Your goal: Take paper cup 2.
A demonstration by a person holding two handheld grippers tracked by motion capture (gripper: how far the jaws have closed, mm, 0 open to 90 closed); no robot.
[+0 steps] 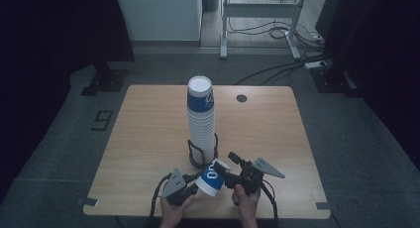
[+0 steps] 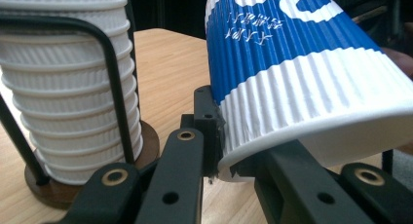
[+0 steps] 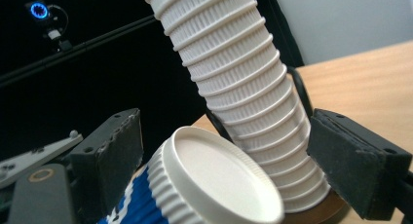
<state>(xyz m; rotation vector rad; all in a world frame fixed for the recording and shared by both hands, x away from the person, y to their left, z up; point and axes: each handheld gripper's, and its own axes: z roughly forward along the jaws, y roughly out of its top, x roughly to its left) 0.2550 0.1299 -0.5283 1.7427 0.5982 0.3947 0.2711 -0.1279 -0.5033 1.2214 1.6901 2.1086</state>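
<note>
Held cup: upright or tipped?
Tipped. The cup lies nearly sideways, its rim pinched in the left gripper and its base toward the right gripper.

The high view looks forward and down from above the person's side onto the whole table (image 1: 148,139), far enough back to take in the floor around it. The left gripper view sits low at the tabletop, very near the blue-and-white cup (image 2: 311,83) and the cup stack (image 2: 68,87) (both crowd its lens). The right gripper view looks upward along the cup stack (image 3: 243,87), close to the cup's base (image 3: 214,180). All three share cup and stack.
</note>
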